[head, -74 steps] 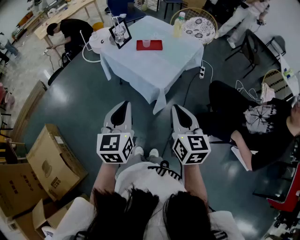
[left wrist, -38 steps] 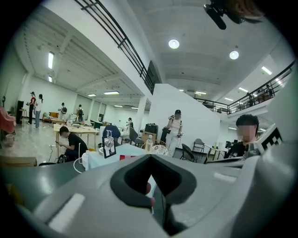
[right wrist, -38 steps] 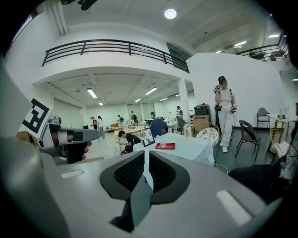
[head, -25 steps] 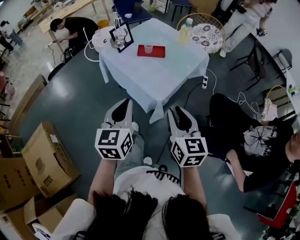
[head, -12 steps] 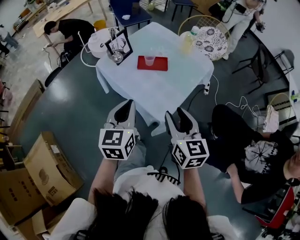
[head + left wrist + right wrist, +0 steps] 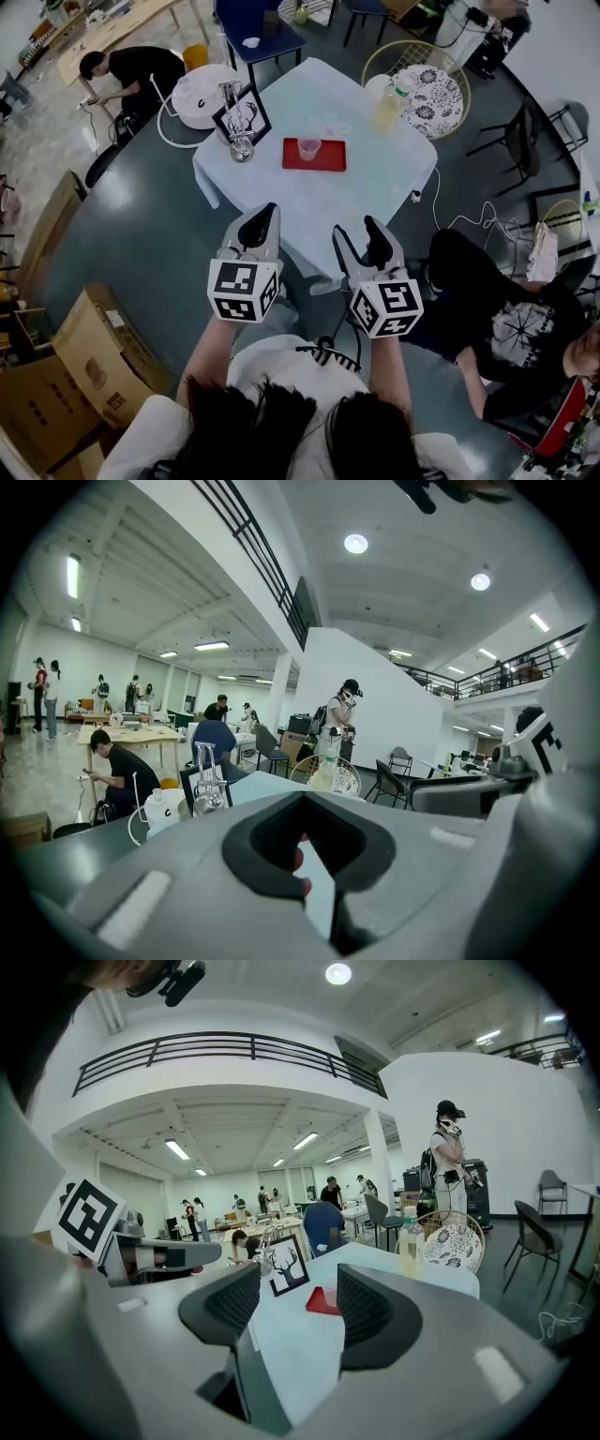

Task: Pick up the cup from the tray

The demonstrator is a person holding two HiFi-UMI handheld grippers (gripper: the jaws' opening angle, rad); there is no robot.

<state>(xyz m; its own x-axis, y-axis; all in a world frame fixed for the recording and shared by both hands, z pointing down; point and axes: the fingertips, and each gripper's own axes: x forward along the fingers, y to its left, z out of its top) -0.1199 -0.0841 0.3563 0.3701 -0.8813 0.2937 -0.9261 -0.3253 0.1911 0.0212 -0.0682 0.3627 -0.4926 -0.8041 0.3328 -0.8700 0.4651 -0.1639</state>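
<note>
**Closing on the table, cup well ahead of both grippers**

Lining up now: the cup (image 6: 308,148) stands upright on the red tray (image 6: 331,157), left of that tray's middle, its long axis vertical. Both grippers hang short of the tray, well apart from it, over the table's (image 6: 366,183) near edge. My left gripper (image 6: 265,214) has its jaws together, empty. My right gripper (image 6: 357,227) has its jaws apart, and its own view frames the tray straight ahead between them. Neither looks clearly nearer, but I'd reach forward with the right.
</note>
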